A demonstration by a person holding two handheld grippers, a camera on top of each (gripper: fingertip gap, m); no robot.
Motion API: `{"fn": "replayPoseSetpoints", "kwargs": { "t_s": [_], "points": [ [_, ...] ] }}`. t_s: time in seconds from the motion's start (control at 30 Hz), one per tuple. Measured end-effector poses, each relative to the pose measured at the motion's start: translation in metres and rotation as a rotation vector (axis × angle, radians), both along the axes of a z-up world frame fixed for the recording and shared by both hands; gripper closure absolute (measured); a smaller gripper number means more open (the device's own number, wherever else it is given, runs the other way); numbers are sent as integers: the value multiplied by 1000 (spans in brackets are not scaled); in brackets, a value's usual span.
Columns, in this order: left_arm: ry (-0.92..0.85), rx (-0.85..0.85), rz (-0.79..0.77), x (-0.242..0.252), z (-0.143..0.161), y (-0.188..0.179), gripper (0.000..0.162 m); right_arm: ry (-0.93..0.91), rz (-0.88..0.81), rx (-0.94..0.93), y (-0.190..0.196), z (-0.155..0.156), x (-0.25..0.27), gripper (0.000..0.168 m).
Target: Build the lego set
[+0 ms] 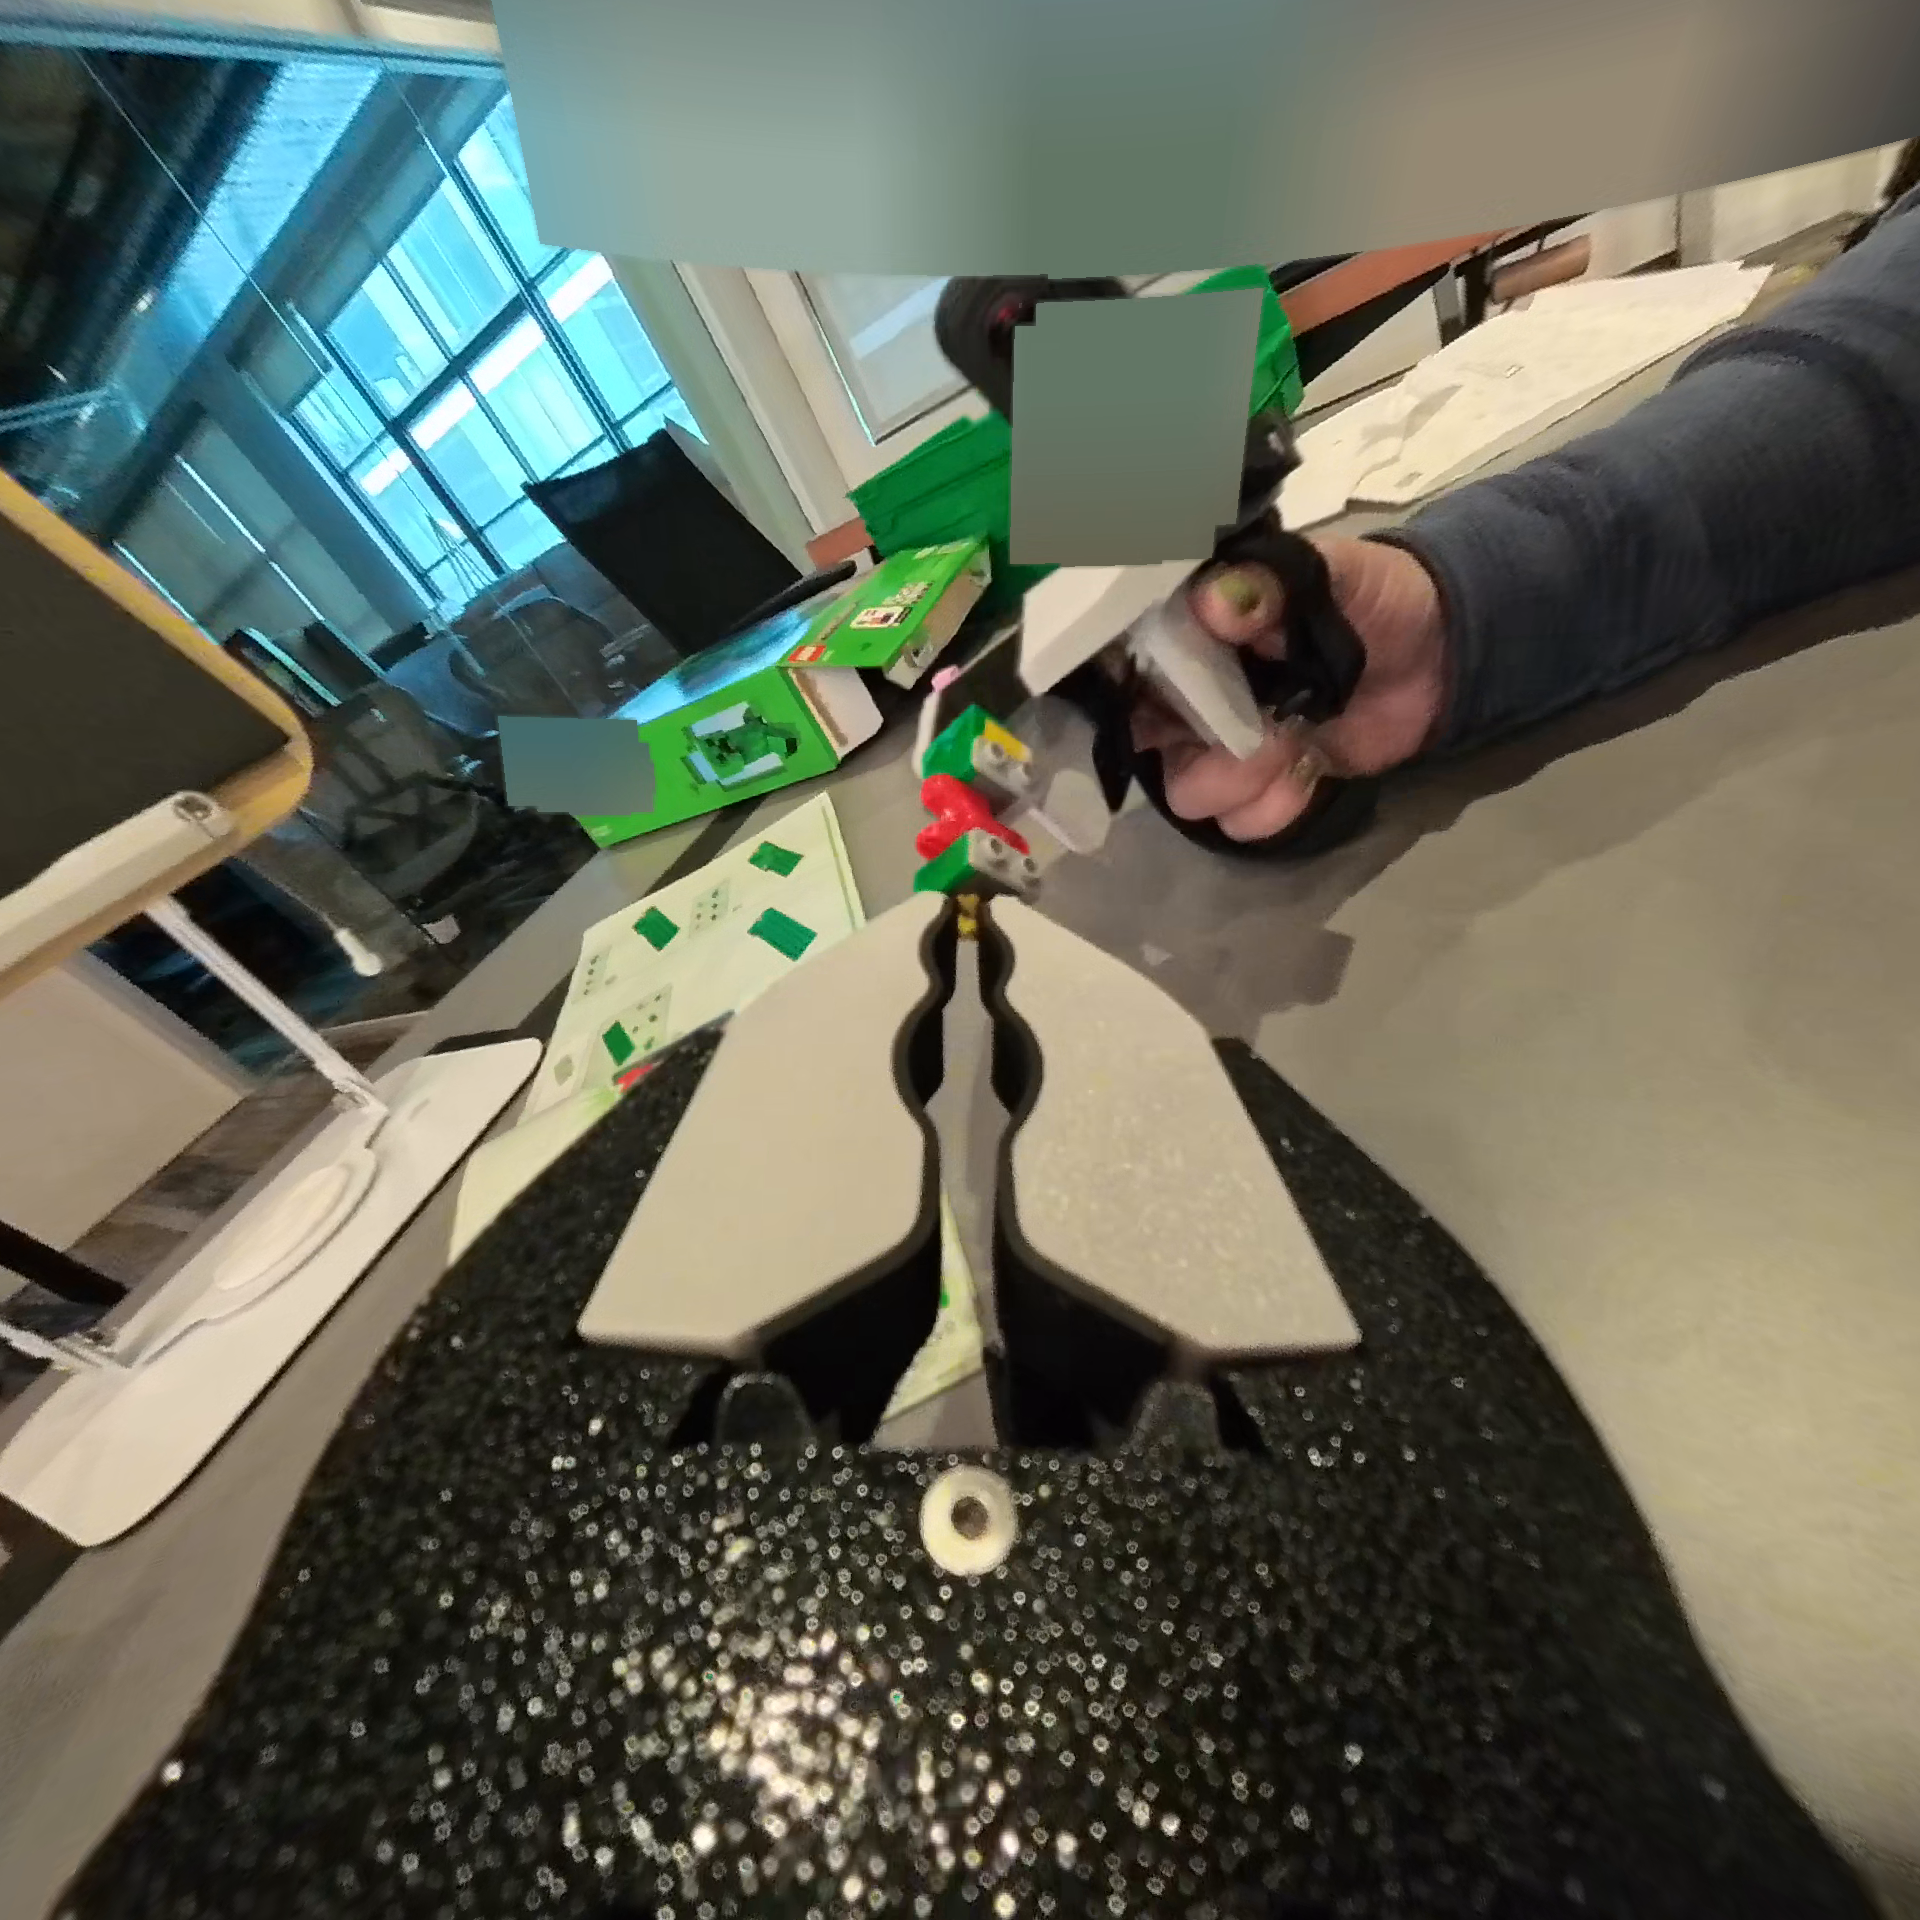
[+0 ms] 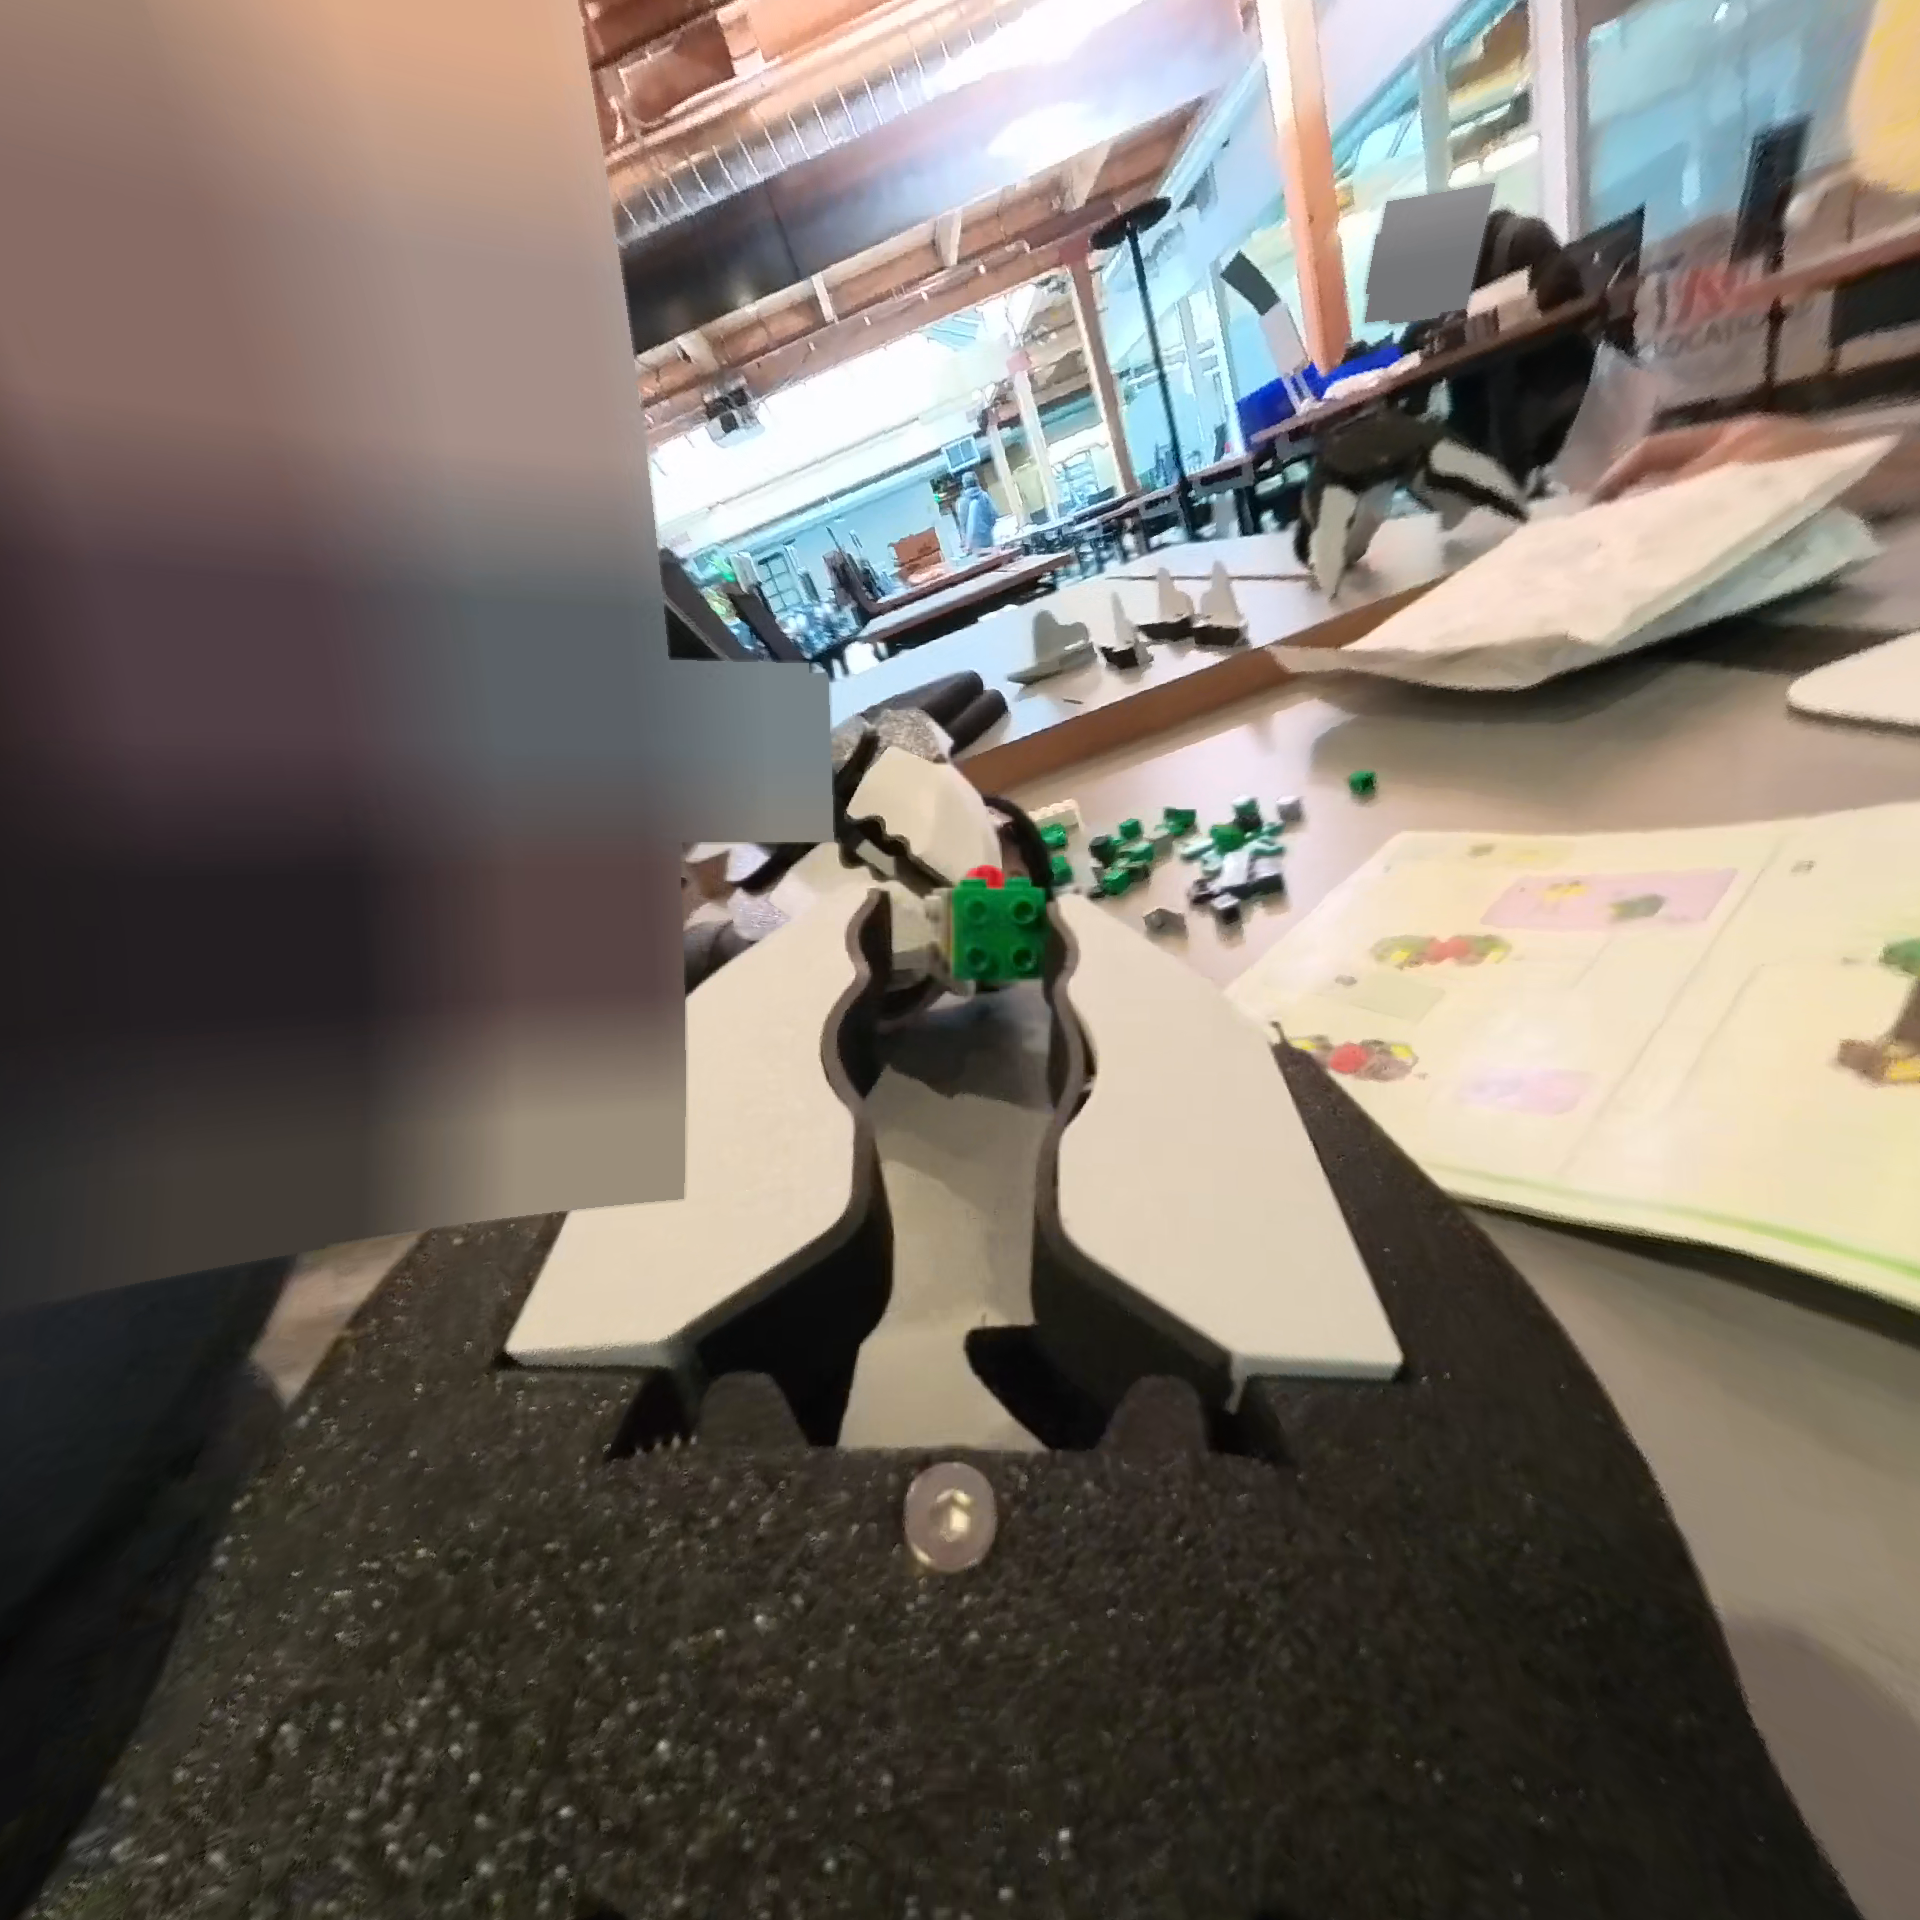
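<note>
A small lego assembly (image 1: pixel 971 805) of green, red, grey and yellow bricks is held in the air by my right gripper (image 1: pixel 1029 805), with a person's hand behind it. In the right wrist view the right gripper (image 2: pixel 977 925) is shut on that assembly (image 2: pixel 997 930), whose green four-stud face points at the camera. My left gripper (image 1: pixel 968 914) is shut on a tiny yellow piece (image 1: pixel 969 921) at its tips, just below the assembly and almost touching it. The left gripper (image 2: pixel 904 821) also shows beyond the assembly in the right wrist view.
A green lego box (image 1: pixel 727 748) lies at the back left. An open instruction booklet (image 2: pixel 1610 1018) lies on the grey table (image 1: pixel 1558 1039). Several loose green and grey pieces (image 2: pixel 1195 842) sit beyond it. Papers (image 2: pixel 1610 582) and spare gripper fingers (image 2: pixel 1143 623) lie farther back.
</note>
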State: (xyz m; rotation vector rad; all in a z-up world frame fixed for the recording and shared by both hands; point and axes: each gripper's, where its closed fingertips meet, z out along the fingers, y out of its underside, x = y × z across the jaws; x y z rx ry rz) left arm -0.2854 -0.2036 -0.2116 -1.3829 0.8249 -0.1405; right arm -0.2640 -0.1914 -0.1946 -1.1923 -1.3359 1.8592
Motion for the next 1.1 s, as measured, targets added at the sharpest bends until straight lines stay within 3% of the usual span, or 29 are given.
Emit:
{"fn": "replayPoseSetpoints", "kwargs": {
  "t_s": [0.13, 0.4, 0.7, 0.97, 1.1],
  "points": [
    [-10, 7, 10, -2, 2, 0, 159, 72, -98, 121, 9, 14, 8, 138],
    [-89, -52, -30, -3, 4, -4, 159, 148, -240, 137, 23, 25, 20, 138],
    [11, -68, -26, 7, -7, -6, 159, 184, -430, 499, 19, 15, 15, 142],
    [-127, -85, 42, -7, 1, -1, 159, 225, -438, 426, 27, 21, 18, 143],
    [-113, -77, 111, -8, -1, -4, 159, 254, -405, 397, 24, 24, 21, 144]
  ]
}}
